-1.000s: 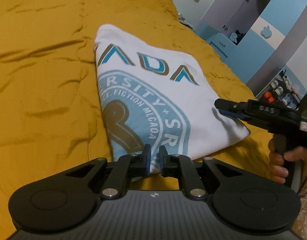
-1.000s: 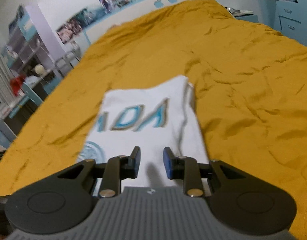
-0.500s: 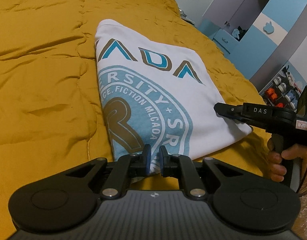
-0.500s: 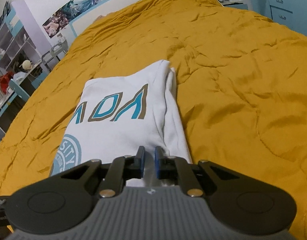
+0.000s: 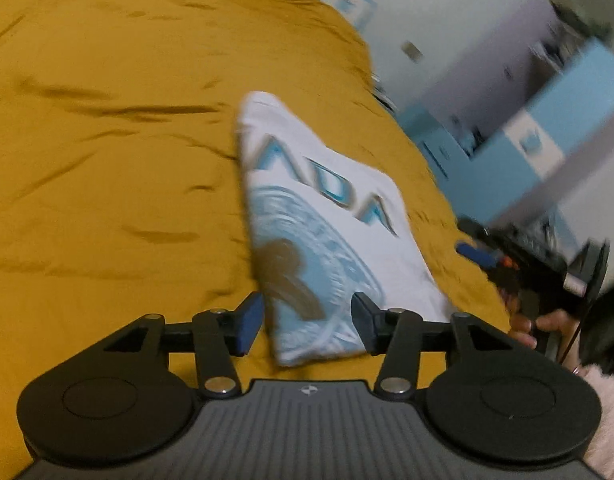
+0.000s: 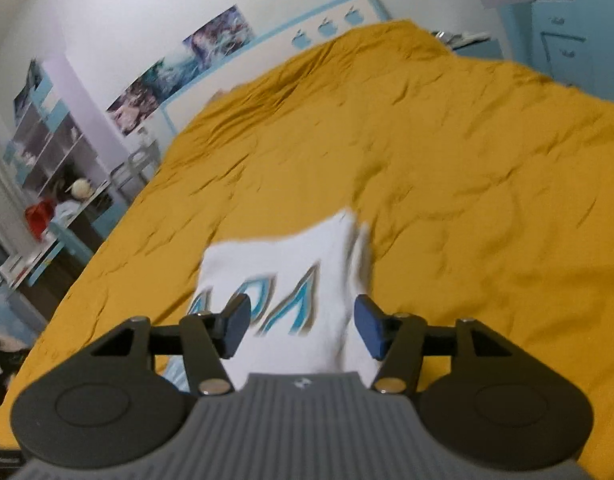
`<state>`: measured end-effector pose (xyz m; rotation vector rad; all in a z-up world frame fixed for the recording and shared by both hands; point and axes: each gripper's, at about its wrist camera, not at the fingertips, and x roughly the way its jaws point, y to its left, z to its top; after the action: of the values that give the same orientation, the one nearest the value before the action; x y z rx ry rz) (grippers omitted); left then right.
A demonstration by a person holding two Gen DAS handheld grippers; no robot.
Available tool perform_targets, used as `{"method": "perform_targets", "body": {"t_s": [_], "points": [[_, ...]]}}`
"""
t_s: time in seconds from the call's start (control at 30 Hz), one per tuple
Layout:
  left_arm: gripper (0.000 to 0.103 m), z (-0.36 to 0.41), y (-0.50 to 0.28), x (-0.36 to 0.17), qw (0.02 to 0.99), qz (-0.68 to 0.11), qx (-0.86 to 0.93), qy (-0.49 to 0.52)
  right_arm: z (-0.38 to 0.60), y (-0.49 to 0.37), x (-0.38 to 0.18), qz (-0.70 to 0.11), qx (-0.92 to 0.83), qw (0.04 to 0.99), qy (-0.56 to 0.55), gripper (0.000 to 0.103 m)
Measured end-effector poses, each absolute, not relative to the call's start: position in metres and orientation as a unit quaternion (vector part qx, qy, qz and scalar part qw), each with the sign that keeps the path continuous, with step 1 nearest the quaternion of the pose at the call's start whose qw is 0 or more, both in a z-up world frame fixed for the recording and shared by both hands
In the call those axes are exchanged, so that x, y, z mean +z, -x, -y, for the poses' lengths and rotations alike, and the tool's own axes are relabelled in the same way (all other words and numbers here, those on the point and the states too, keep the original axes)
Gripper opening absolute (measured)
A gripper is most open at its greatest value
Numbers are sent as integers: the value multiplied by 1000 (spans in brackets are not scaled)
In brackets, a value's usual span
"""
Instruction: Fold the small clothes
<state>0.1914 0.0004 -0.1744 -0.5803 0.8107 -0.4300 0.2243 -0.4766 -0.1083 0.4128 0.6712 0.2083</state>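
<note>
A folded white T-shirt [image 5: 327, 220] with blue and brown print lies on the mustard-yellow bedspread [image 5: 107, 160]. It also shows in the right wrist view [image 6: 291, 280]. My left gripper [image 5: 307, 322] is open, its jaws spread wide above the shirt's near edge, holding nothing. My right gripper [image 6: 301, 330] is open too, above the shirt's near right corner, and empty. The right gripper also shows in the left wrist view [image 5: 479, 254], held by a hand to the right of the shirt. Both views are motion-blurred.
The bedspread [image 6: 467, 200] spreads wide around the shirt. Blue and white cabinets [image 5: 547, 120] stand past the bed's right side. Shelves and a cluttered desk [image 6: 47, 208] stand at the bed's left side. Posters [image 6: 179, 72] hang on the wall.
Both grippers were shut on the shirt's near edge half a second ago; both have opened, let go and drawn back. The shirt lies folded on the bed.
</note>
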Motion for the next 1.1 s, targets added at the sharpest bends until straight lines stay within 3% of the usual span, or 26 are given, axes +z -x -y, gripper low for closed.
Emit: {"method": "perform_targets", "body": {"t_s": [0.1,0.23,0.47,0.57,0.77,0.87,1.0,1.1], "points": [[57,-19,-203,-192,830,-403,-190,335,484,-254,-117,-354,122,905,-200,64],[57,-26,-217,-219,771,-424,-208,427,500,-289,-143,-383,147,874,-260,64],[58,-6,-233,-232,767,-450,-209,407,509,-322,-174,-402,117,855,-304,65],[64,5,-238,-236,769,-456,-215,394,502,-327,-170,-386,129,868,-285,66],[85,17,-248,-244,754,-464,-235,401,492,-361,-197,-426,137,845,-291,72],[85,24,-250,-245,743,-471,-260,399,495,-380,-208,-434,174,819,-334,83],[85,29,-250,-249,711,-474,-286,434,493,-399,-208,-414,198,803,-380,80],[85,26,-256,-258,695,-474,-272,466,476,-415,-215,-452,180,805,-339,79]]}}
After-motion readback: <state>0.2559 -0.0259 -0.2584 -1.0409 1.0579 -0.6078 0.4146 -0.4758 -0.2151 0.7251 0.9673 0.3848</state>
